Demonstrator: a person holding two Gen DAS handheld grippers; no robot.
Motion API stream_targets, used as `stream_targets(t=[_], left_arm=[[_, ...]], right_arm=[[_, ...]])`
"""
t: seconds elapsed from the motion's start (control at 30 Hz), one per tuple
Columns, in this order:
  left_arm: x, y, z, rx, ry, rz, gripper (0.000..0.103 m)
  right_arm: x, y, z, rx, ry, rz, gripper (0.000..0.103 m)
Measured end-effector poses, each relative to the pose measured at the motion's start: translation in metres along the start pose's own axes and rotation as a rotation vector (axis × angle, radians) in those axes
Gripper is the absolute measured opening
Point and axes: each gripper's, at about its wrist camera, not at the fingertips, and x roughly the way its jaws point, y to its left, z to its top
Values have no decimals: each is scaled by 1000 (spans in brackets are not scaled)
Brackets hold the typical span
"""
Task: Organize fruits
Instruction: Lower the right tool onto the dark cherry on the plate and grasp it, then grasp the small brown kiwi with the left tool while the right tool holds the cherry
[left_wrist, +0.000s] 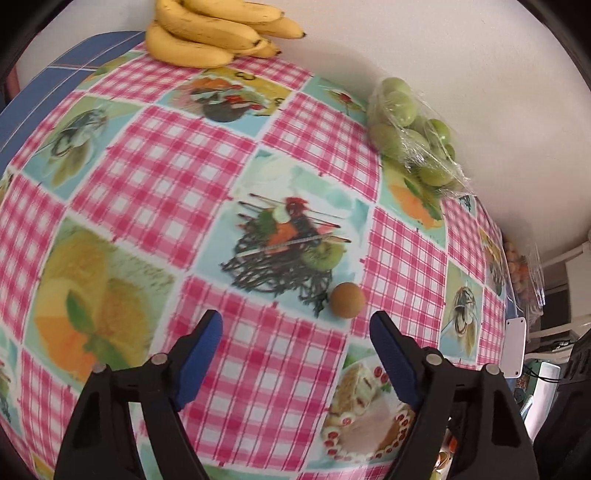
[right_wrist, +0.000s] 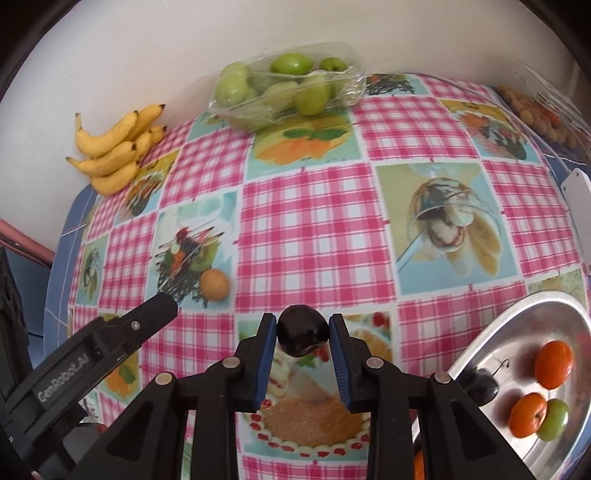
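Dark fruit (right_wrist: 303, 335), perhaps a plum, sits pinched in the right gripper (right_wrist: 303, 338) above the tablecloth (right_wrist: 314, 229); left gripper (left_wrist: 295, 325) spread, tan fruit (left_wrist: 347, 299) just ahead.

Both views sit on the wrists and look steeply down along their own fingers onto the checked tablecloth (left_wrist: 295, 373), close above it; the left wrist view faces the table's far edge by the wall, with the bananas (left_wrist: 210, 33) at the far left corner; the right wrist view stands further toward the table's right side; both share the bananas (right_wrist: 118, 151), the green fruit pack (left_wrist: 413, 129) (right_wrist: 284, 86) and the small brown fruit (left_wrist: 347, 299) (right_wrist: 214, 284).
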Motion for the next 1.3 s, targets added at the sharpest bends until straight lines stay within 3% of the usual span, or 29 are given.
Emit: stream_targets(t=[0.07, 0.17, 0.23, 0.33, 0.47, 0.73, 0.8, 1.03, 1.3], left_arm=[[5, -4, 1, 6, 4, -9, 73], [11, -12, 0, 45, -2, -4, 72], [14, -16, 0, 57, -8, -19, 62], [17, -23, 1, 73, -21, -30, 60], [25, -31, 1, 101, -27, -33, 47], [34, -37, -1, 115, -23, -42, 37], [36, -37, -1, 113, -22, -46, 25], [27, -36, -2, 111, -34, -55, 25], [16, -23, -11, 62, 17, -35, 25]], right_arm=[[0, -3, 2, 7, -6, 0, 32], [-1, -6, 5, 15, -17, 9, 32], [-1, -7, 6, 18, -21, 15, 32], [-1, -8, 6, 22, -23, 21, 32], [0, -8, 6, 27, -18, 31, 32], [0, -8, 5, 35, -18, 35, 32], [0, -9, 5, 37, -17, 37, 32], [-2, -10, 5, 38, -17, 39, 32], [-14, -11, -2, 33, -15, 35, 32]])
